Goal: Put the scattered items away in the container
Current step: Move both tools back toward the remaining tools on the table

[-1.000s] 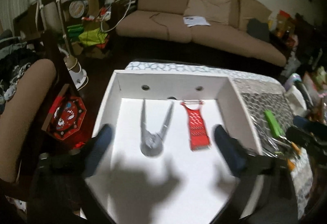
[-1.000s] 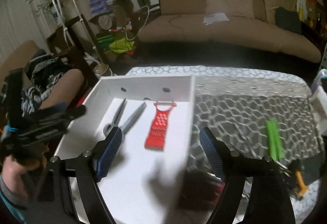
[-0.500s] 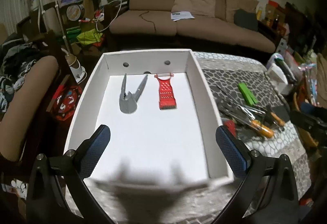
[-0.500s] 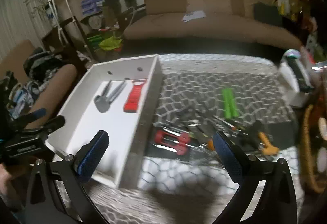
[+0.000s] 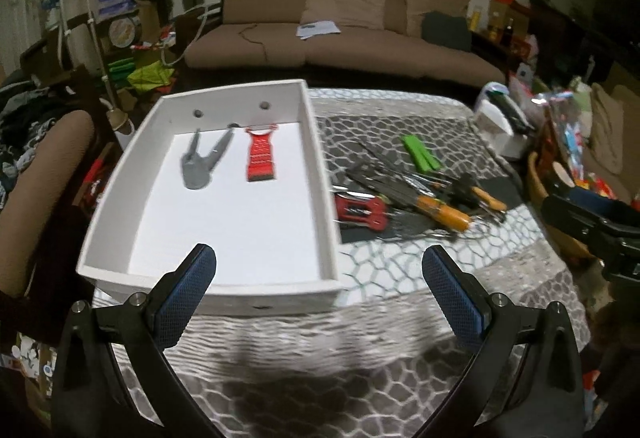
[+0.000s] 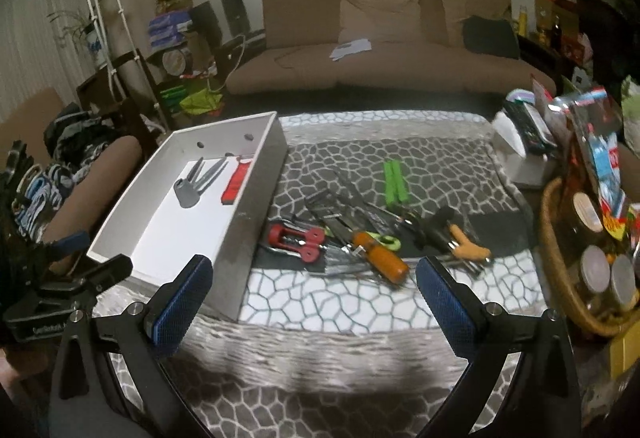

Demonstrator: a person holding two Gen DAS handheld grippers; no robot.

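A white box (image 5: pixel 320 174) (image 6: pixel 256 206) stands on the left of a patterned table and holds a grey tool (image 5: pixel 202 162) (image 6: pixel 196 182) and a red grater (image 5: pixel 261 158) (image 6: pixel 235 182). To its right lies a heap of scattered items: a red corkscrew (image 5: pixel 360 210) (image 6: pixel 296 238), an orange-handled tool (image 5: pixel 444 212) (image 6: pixel 382 262), a green item (image 5: pixel 420 156) (image 6: pixel 396 182) and several dark metal utensils. My left gripper (image 5: pixel 319 270) hangs open over the box's near wall. My right gripper (image 6: pixel 314 278) is open and empty, near the front of the heap.
A wicker basket (image 6: pixel 560 278) with jars stands at the table's right edge, and a white appliance (image 6: pixel 520 150) sits behind it. A brown sofa (image 6: pixel 380 58) lies beyond the table. A chair with clothes (image 6: pixel 72 174) stands at the left.
Both grippers have drawn back from above the box toward the table's near edge and shifted right. The right jaws have widened. The heap of items has come into both views.
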